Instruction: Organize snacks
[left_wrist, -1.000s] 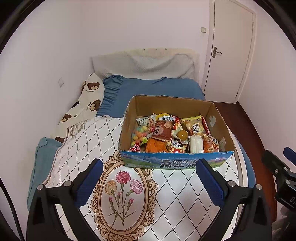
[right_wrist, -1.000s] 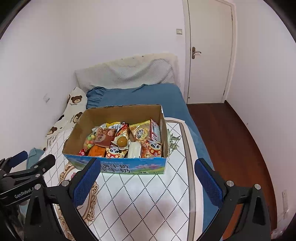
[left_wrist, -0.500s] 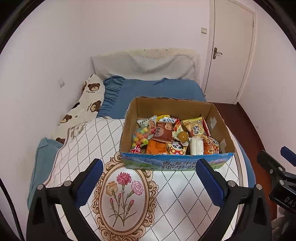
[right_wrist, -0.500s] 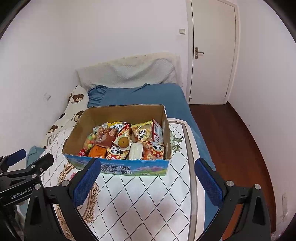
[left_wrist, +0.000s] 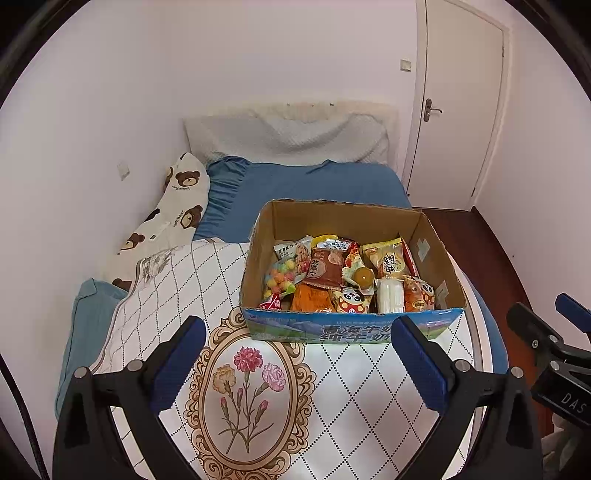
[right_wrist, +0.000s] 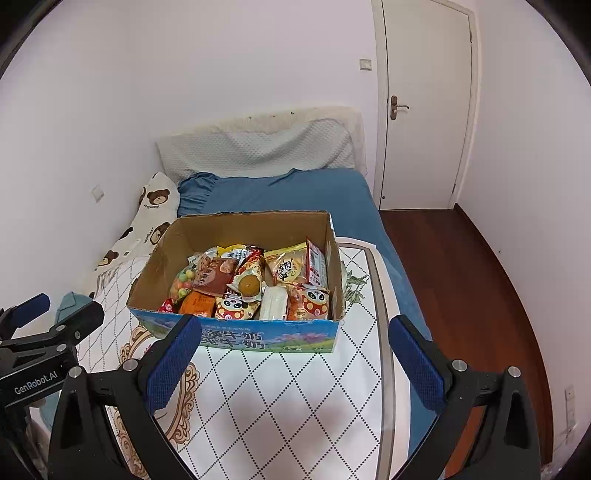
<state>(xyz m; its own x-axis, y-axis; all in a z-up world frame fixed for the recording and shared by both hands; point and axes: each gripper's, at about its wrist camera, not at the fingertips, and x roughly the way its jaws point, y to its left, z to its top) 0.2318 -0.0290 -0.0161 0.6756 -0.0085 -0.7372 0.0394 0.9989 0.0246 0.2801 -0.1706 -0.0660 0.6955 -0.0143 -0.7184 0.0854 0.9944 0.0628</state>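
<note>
A cardboard box (left_wrist: 347, 221) full of snacks sits on a bed (left_wrist: 314, 181), resting on a white quilt (left_wrist: 369, 387) with a diamond pattern and a framed flower print (left_wrist: 245, 391). The box is open at the top, with a blue printed front wall. Inside lie many packets crowded together: a bag of coloured candy balls (left_wrist: 282, 275) at the left, a brown packet (left_wrist: 327, 267) beside it, an orange packet (left_wrist: 308, 297) at the front, a panda packet (left_wrist: 351, 301) next to that, a white roll (left_wrist: 389, 295) to its right, a second panda packet (left_wrist: 417, 293) at the front right, and a yellow packet (left_wrist: 386, 256) behind. A wrapper showing a round golden-brown item (left_wrist: 363, 275) lies near the middle.

The left hand-held gripper (left_wrist: 297, 365) hovers above the quilt just in front of the box, its blue-padded fingers (left_wrist: 179, 363) spread wide and holding nothing. The right hand-held gripper (right_wrist: 293, 363) hovers likewise in front of the box, nearer the box's right end, also wide open and empty. Each appears at the edge of the other's view.

Beyond the box, the bed has a blue sheet, a bear-print pillow (left_wrist: 173, 210) against the left wall and a pale padded headboard (left_wrist: 291, 134). A white door (left_wrist: 458, 107) stands shut at the right, above a dark wooden floor (right_wrist: 465, 288).
</note>
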